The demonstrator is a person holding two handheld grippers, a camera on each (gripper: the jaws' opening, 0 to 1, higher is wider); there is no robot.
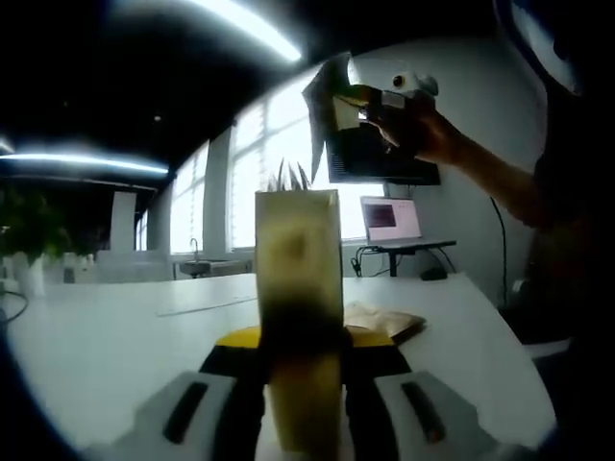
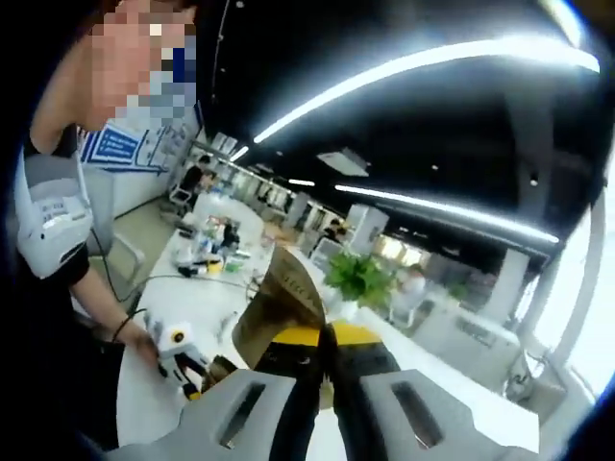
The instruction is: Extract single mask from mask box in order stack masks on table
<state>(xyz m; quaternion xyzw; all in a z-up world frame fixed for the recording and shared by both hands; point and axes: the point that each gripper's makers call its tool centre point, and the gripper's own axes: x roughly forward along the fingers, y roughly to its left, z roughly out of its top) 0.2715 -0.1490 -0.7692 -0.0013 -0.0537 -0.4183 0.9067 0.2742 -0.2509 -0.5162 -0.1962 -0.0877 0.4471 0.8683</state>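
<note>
Looks like the early-to-middle stretch: the left gripper [image 1: 306, 408] has its fingers pinching the tall pale yellow cardboard mask box [image 1: 298, 288] upright over the white desk [image 1: 106, 336]. The right gripper [image 2: 327, 399] is lifted high, fingers pressed together on a thin brownish packaged mask [image 2: 279, 307]. A flat tan packet [image 1: 384, 322] already lies on the desk; the left gripper view catches that, while the right gripper view looks out over the office and a green plant [image 2: 360, 277].

Pale yellow mask box [image 1: 299, 288] (dark-banded low down) above a white table [image 1: 106, 336].

An open-plan office — rows of desks [image 2: 231, 206], a laptop [image 1: 389, 219], ceiling strip lights [image 2: 423, 62].
</note>
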